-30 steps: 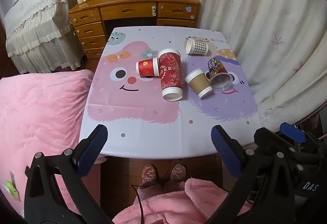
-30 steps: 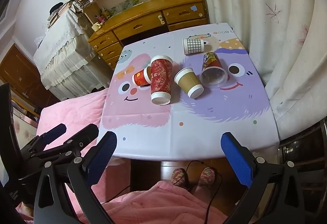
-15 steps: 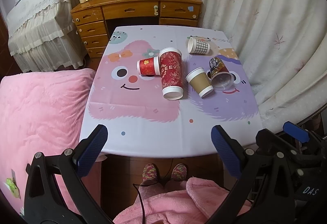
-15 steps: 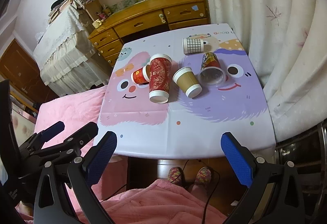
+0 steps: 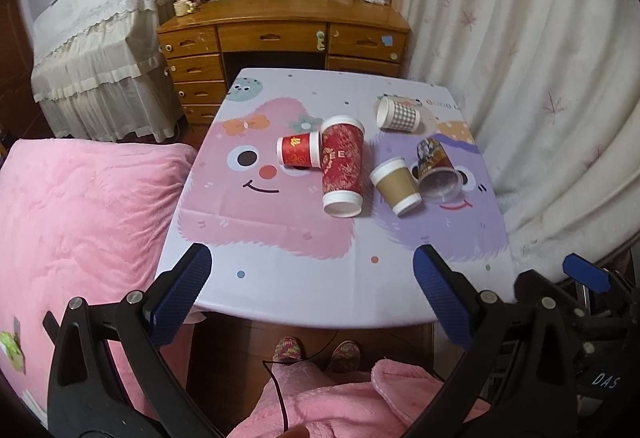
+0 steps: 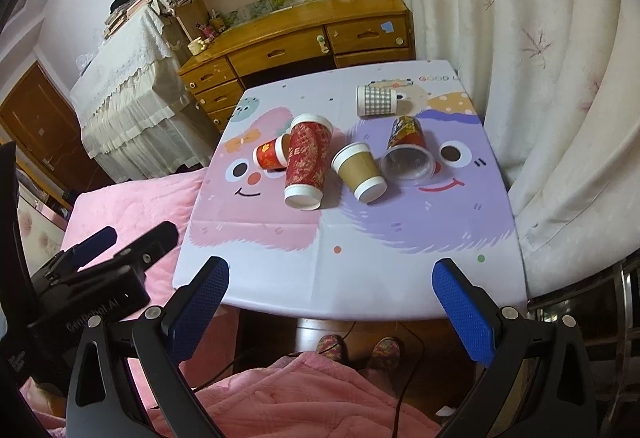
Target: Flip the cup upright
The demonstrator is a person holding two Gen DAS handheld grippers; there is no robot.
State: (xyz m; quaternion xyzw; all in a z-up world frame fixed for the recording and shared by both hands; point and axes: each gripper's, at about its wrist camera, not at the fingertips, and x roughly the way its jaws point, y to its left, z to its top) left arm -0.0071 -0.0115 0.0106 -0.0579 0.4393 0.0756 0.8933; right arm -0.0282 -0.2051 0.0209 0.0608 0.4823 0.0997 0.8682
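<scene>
Several paper cups lie on their sides on the cartoon-print table (image 5: pixel 280 278) (image 6: pixel 360 278): a tall red cup (image 5: pixel 342 166) (image 6: pixel 308 160), a small red cup (image 5: pixel 299 155) (image 6: pixel 270 154), a brown cup (image 5: pixel 395 185) (image 6: pixel 359 171), a dark printed cup with a clear lid (image 5: pixel 434 168) (image 6: pixel 406 148), and a checked cup (image 5: pixel 398 114) (image 6: pixel 376 101) at the far right. My left gripper (image 5: pixel 312 294) and right gripper (image 6: pixel 330 302) are open and empty, held before the table's near edge, well short of the cups.
A pink bed (image 5: pixel 80 218) lies left of the table. A curtain (image 5: pixel 540 78) hangs along the right. A wooden desk with drawers (image 5: pixel 280 38) stands behind. The person's pink-robed lap (image 5: pixel 340 406) and slippers (image 5: pixel 316 350) are below the near edge.
Both cameras have drifted slightly; the table and cups sit a little differently in view. The cups have not moved and both grippers stay open.
</scene>
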